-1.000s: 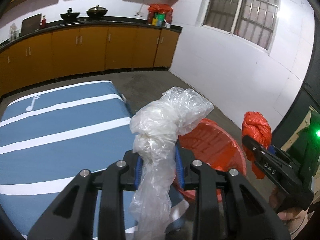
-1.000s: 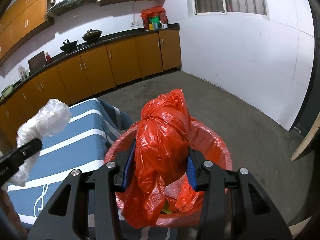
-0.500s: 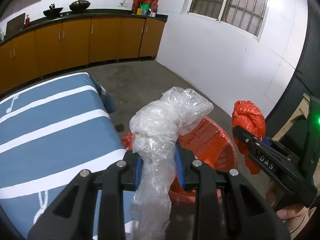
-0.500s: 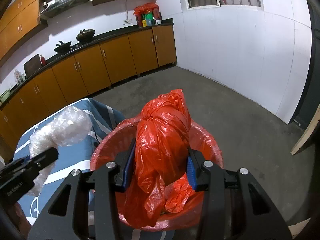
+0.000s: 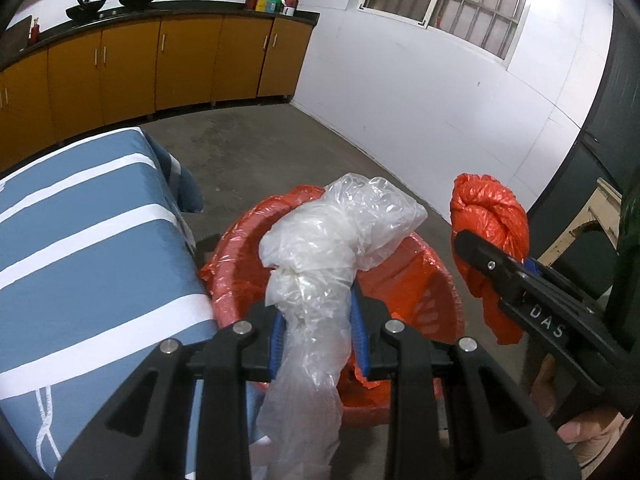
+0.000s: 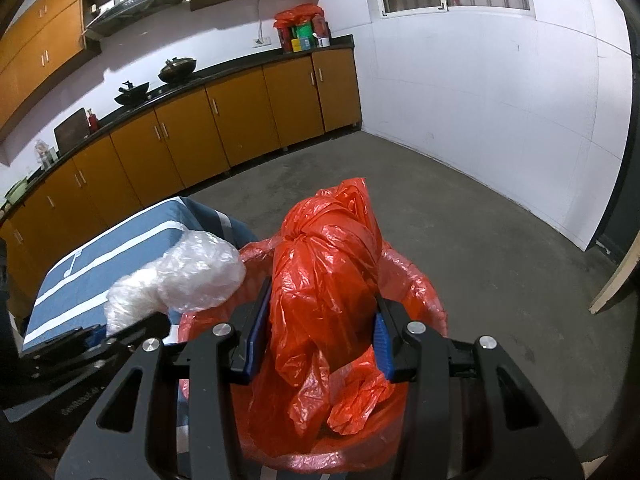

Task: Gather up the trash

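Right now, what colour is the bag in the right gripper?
Orange-red; the knotted bag shows best in the right wrist view.

Two handheld grippers sit side by side, both pointing forward. The left gripper (image 5: pixel 318 332) has its blue-padded jaws clamped together. The right gripper (image 6: pixel 318 338) is likewise clamped, just beside the left.

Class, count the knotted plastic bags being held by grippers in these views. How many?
2. The clear plastic bag is clamped in the left gripper; the red plastic bag is clamped in the right gripper, both above the red-lined bin.
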`<control>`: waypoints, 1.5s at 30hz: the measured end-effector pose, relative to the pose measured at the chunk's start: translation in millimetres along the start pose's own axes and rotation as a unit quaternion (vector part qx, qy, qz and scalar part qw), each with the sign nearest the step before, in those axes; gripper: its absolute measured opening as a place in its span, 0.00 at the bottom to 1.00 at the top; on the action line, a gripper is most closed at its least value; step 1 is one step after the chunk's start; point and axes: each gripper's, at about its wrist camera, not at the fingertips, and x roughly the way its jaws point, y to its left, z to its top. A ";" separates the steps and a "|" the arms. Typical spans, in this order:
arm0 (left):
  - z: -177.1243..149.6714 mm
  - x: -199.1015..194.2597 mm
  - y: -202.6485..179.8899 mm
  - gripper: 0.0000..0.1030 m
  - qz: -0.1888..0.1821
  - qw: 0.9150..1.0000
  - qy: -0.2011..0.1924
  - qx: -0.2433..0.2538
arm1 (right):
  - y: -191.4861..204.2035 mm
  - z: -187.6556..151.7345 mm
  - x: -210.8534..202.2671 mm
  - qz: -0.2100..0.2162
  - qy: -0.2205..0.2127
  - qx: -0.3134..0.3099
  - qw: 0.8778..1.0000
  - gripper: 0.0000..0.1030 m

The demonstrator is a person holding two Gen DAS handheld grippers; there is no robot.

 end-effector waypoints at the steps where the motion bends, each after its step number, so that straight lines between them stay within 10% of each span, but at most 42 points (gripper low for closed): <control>1: 0.2 1.8 -0.2 0.28 -0.001 1.000 0.001 0.001 | -1.8 -0.5 -0.2 0.000 0.000 0.002 1.000 0.43; 26: -2.7 12.2 9.8 0.47 -0.011 0.999 0.025 -0.016 | -21.4 -4.0 -20.0 -0.012 -0.016 0.017 1.000 0.58; 37: -7.4 -64.2 28.6 0.85 0.087 0.993 -0.080 -0.008 | 3.0 -9.0 -57.8 -0.031 -0.084 -0.012 0.996 0.96; 45: -30.3 -135.8 39.7 0.96 0.165 0.975 -0.146 0.012 | 32.2 -28.0 -84.7 -0.066 -0.106 -0.040 0.991 0.98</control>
